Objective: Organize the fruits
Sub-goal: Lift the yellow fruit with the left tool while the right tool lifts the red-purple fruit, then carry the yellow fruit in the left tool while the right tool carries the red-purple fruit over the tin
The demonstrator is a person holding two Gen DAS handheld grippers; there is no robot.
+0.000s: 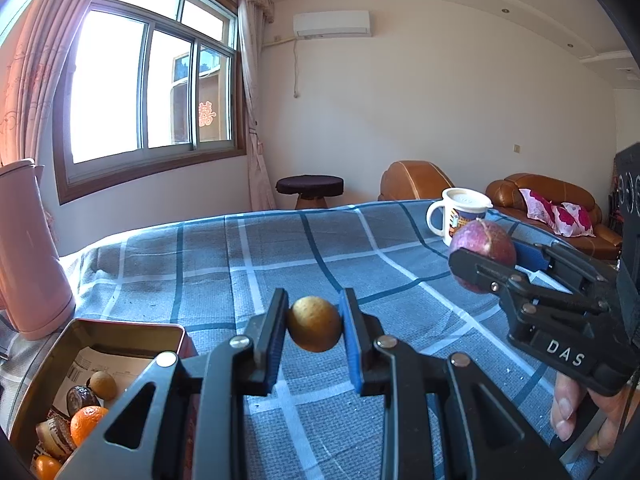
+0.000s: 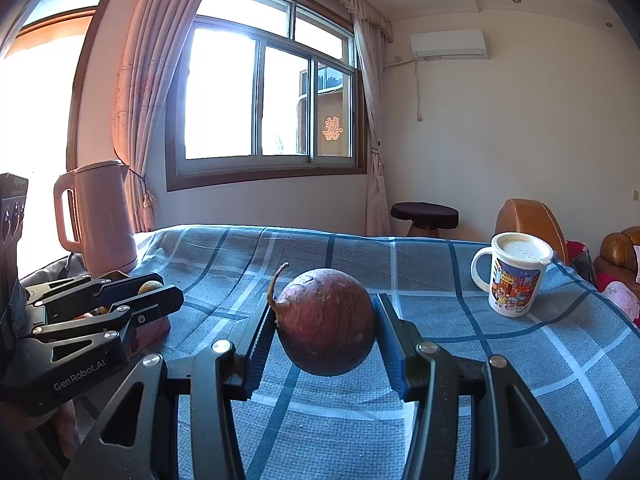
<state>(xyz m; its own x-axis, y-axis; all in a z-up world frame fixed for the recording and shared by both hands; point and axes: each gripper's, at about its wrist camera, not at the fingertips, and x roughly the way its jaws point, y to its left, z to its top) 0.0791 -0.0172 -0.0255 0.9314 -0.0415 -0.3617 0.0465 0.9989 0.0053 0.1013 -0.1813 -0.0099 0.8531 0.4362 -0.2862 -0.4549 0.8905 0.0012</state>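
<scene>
My left hand-held gripper [image 1: 314,330] is clamped on a small round tan fruit [image 1: 315,323], pinched between its two blue-padded fingers and held above the blue plaid cloth [image 1: 280,256] that covers the worktop. My right hand-held gripper [image 2: 326,330] is closed around a purple passion fruit [image 2: 326,322], stem curling up on its left side, also held off the cloth. From the left wrist view, that right gripper sits to the right of and a little beyond the tan fruit, well apart from it.

Just below and left of my left gripper is an open metal tin [image 1: 120,334], red on the outside. Inside it lie two oranges [image 1: 86,422], a small tan fruit [image 1: 103,386], a dark wrinkled fruit [image 1: 81,399] and another brownish piece, on printed paper.

Beside the tin, further back on the left, a pink kettle [image 2: 100,218] stands upright on the cloth. Across the worktop on the far right stands a white lidded mug [image 2: 514,276] with a cartoon print, upright.

Beyond the worktop are a dark round stool [image 2: 425,216], brown leather seats [image 1: 548,196] with a pink floral cushion, a curtained window [image 2: 264,92] and a wall air conditioner [image 1: 332,24].
</scene>
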